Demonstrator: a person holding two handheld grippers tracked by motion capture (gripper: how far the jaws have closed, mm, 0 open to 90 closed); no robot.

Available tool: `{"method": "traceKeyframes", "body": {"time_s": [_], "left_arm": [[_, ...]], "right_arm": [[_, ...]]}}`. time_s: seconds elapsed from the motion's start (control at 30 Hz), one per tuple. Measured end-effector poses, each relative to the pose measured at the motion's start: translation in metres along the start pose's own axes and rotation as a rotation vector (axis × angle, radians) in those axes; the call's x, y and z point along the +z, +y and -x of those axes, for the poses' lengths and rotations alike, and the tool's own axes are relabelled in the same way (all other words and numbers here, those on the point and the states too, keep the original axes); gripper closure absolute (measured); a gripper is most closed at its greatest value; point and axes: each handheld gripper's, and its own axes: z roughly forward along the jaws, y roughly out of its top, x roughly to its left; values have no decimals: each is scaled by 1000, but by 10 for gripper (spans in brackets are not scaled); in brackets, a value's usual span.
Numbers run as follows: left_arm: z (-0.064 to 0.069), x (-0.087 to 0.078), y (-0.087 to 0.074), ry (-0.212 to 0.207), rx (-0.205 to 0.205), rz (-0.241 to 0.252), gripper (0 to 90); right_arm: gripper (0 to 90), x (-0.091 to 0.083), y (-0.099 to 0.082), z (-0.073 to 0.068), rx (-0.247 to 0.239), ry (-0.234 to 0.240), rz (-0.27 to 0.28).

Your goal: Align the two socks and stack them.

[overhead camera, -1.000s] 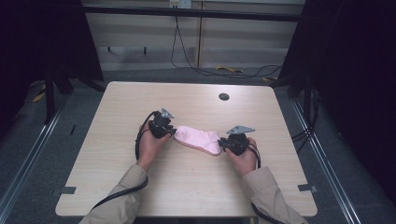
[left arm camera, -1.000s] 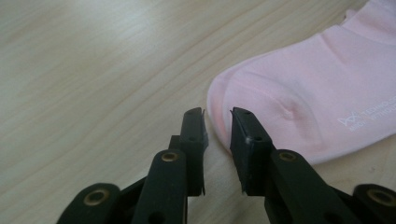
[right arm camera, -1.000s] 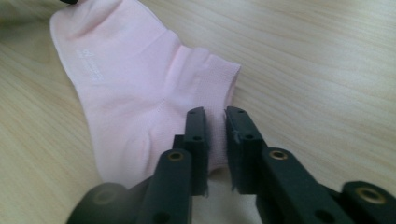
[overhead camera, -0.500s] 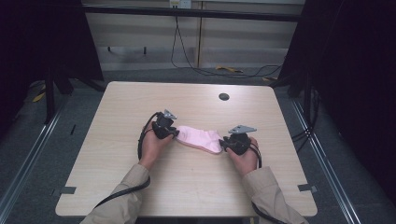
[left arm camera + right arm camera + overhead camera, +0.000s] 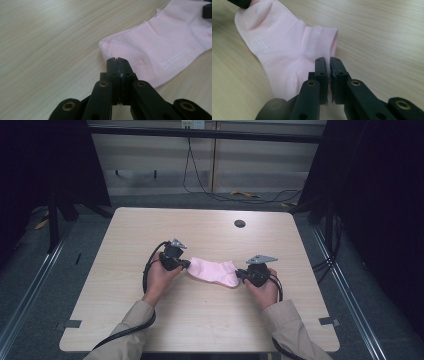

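Observation:
A pink sock [image 5: 212, 271] lies flat in the middle of the wooden table [image 5: 200, 320], between my two grippers. My left gripper [image 5: 186, 264] holds its left end. In the left gripper view the jaws [image 5: 117, 60] have just been closing and now pinch the rounded toe edge of the sock [image 5: 155, 47]. My right gripper [image 5: 240, 275] is at the other end. In the right gripper view its jaws [image 5: 329, 60] have just been closing on the ribbed cuff edge of the sock [image 5: 287, 45], and the fabric shows in the thin gap between them.
A small black round disc [image 5: 239, 223] sits on the table near its far edge. Black cables trail from both grippers back along the person's sleeves. Dark frames and floor rails surround the table.

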Motion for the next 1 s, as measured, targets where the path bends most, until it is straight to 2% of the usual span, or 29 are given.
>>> {"method": "traceKeyframes", "body": {"time_s": [0.07,0.1,0.17,0.23,0.27,0.3,0.33,0.37,0.4,0.43,0.53,0.6,0.63,0.7,0.77,0.93,1.0], "left_arm": [[3,-8,-6,-10,-17,7,893],[6,-13,-13,-16,-31,-1,893],[8,-15,-18,-18,-42,-1,893],[10,-17,-33,-8,-56,-15,891],[10,-17,-33,-8,-56,-15,889],[10,-16,-41,-5,-63,-2,876],[10,-17,-43,2,-59,-5,844],[11,-20,-44,32,-44,-3,818],[11,-20,-44,32,-44,-3,763],[11,-22,-43,43,-42,3,763],[11,-31,-40,75,-18,39,734],[11,-33,-37,58,-11,50,738],[11,-31,-37,42,-8,31,738],[11,-27,-38,52,2,13,746],[11,-21,-40,30,-15,7,752],[17,-18,-37,36,8,2,754],[17,-16,-35,49,22,-14,762]], "right_arm": [[856,-2,0,-2,3,9,-2],[855,-7,-2,-7,0,38,-3],[855,-10,-4,-11,-2,52,-6],[851,-10,-7,-15,-5,68,-12],[851,-10,-7,-15,-5,68,-12],[826,-9,-9,-18,-35,55,-12],[801,-8,-10,-19,-34,48,-9],[774,-6,-10,-20,-39,38,-7],[774,-6,-10,-20,-39,38,-7],[739,-6,-11,-21,-44,24,0],[735,-7,-9,-20,-43,14,15],[741,-7,-8,-20,-47,9,18],[748,-6,-8,-20,-50,15,15],[760,-2,-9,-22,-56,19,-1],[766,1,-10,-24,-63,12,-11],[780,3,-10,-26,-66,8,-8],[786,3,-10,-26,-72,8,-7]]}}
